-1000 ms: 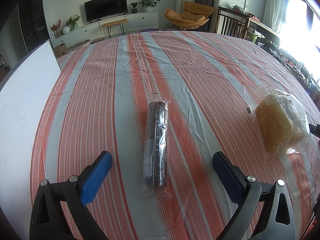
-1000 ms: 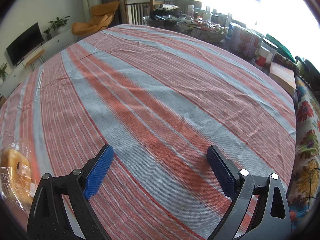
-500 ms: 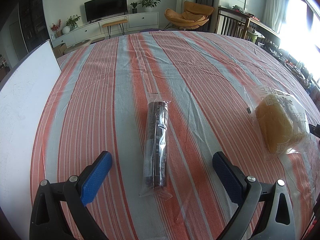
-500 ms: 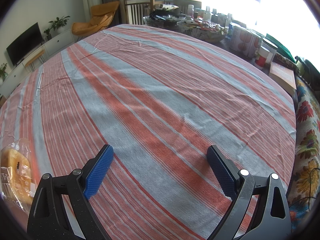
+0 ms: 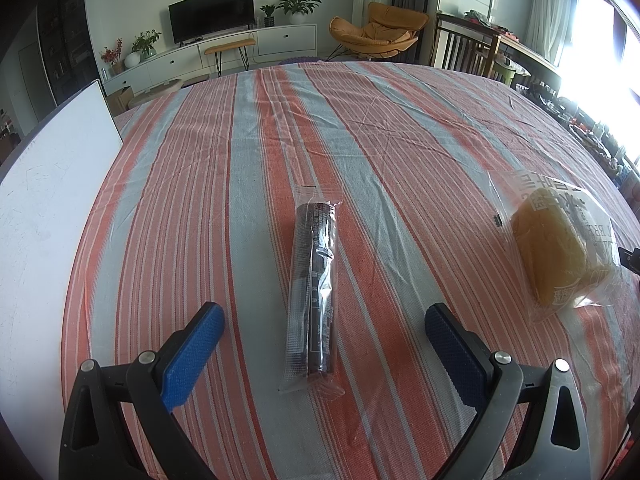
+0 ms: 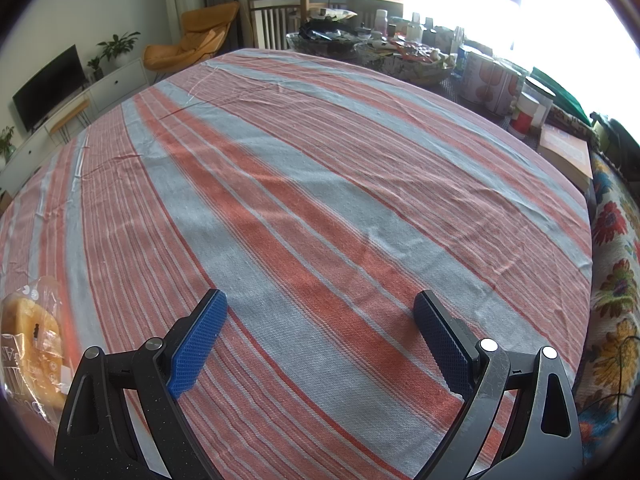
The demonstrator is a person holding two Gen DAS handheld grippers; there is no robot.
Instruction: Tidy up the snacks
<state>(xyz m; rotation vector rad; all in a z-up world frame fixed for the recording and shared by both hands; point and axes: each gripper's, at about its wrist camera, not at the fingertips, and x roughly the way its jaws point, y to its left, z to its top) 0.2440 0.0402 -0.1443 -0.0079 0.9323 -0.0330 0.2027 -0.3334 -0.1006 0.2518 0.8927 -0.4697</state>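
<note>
Striped cloth (image 5: pixel 200 200) carries two snacks: one dark roll (image 5: pixel 314 288), one bread bag (image 5: pixel 556 252); both grippers gape, empty.

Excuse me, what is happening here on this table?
A person holds two grippers above a striped tablecloth to organize snacks. Nothing is grasped yet. The left gripper is open, with a dark snack stick in clear wrap lying lengthwise between its fingers, untouched. A bagged bread lies to the right of it. The right gripper is open over bare cloth, the bread at its left.
</note>
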